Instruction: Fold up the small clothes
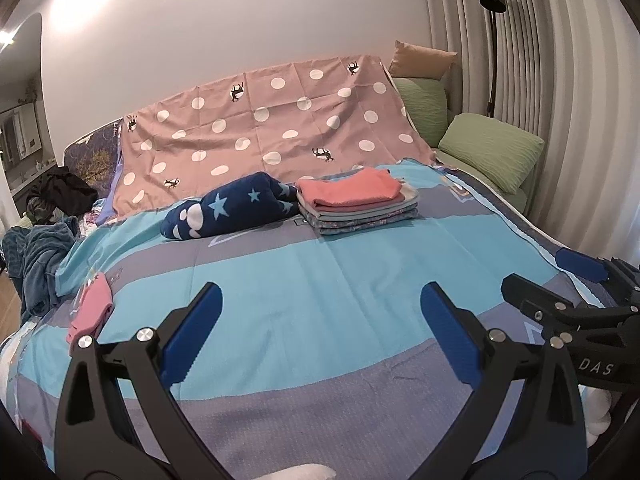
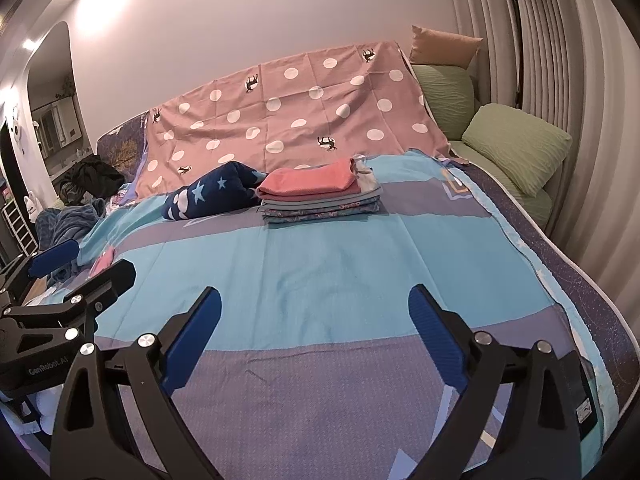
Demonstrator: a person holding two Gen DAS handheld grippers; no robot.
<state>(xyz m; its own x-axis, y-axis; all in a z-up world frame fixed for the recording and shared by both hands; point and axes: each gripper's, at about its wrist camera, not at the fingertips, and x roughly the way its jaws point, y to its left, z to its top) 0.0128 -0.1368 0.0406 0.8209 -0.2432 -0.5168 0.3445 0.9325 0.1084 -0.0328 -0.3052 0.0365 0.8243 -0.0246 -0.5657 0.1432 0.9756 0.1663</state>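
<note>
A stack of folded small clothes (image 1: 358, 204) with a pink piece on top sits on the blue and grey bedspread (image 1: 304, 280), far from both grippers; it also shows in the right wrist view (image 2: 320, 196). A small pink garment (image 1: 90, 312) lies at the bed's left edge, just left of my left gripper (image 1: 322, 300). It peeks out in the right wrist view (image 2: 103, 261). Both grippers hover over bare bedspread, open and empty. My right gripper (image 2: 314, 302) is beside the left one, seen at the right edge of the left wrist view (image 1: 548, 284).
A navy star-patterned plush bundle (image 1: 228, 210) lies left of the stack. A pink polka-dot sheet (image 1: 272, 128) hangs behind. Green pillows (image 1: 492, 152) are at the far right, a dark blue blanket (image 1: 36, 264) at the left edge. A floor lamp (image 1: 494, 20) stands by the curtain.
</note>
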